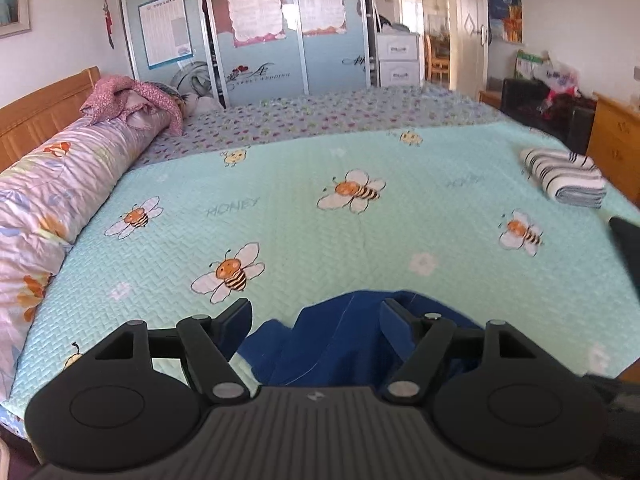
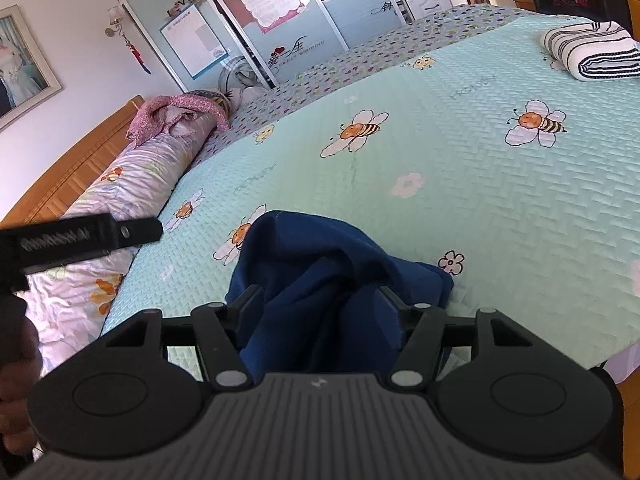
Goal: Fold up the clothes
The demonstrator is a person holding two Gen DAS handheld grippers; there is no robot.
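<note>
A crumpled dark blue garment (image 1: 340,344) (image 2: 304,264) lies in a heap on the mint bee-print bedspread (image 1: 320,220) (image 2: 460,168), near the bed's front edge. My left gripper (image 1: 316,316) hovers over it, jaws wide apart. The cloth lies below and against the right finger, and bedspread shows beside the left finger. My right gripper (image 2: 320,304) stands low over the heap. Blue fabric is bunched up between its spread fingers, and I see no pinch. In the right wrist view the left gripper (image 2: 136,232) shows at the left, off the cloth.
A folded black-and-white striped garment (image 1: 568,176) (image 2: 596,52) sits at the far right of the bed. A rolled lilac quilt (image 1: 60,184) (image 2: 140,176) lies along the wooden headboard (image 1: 40,108). A wooden nightstand (image 1: 616,140) stands beyond the right edge, wardrobe doors (image 1: 248,32) behind.
</note>
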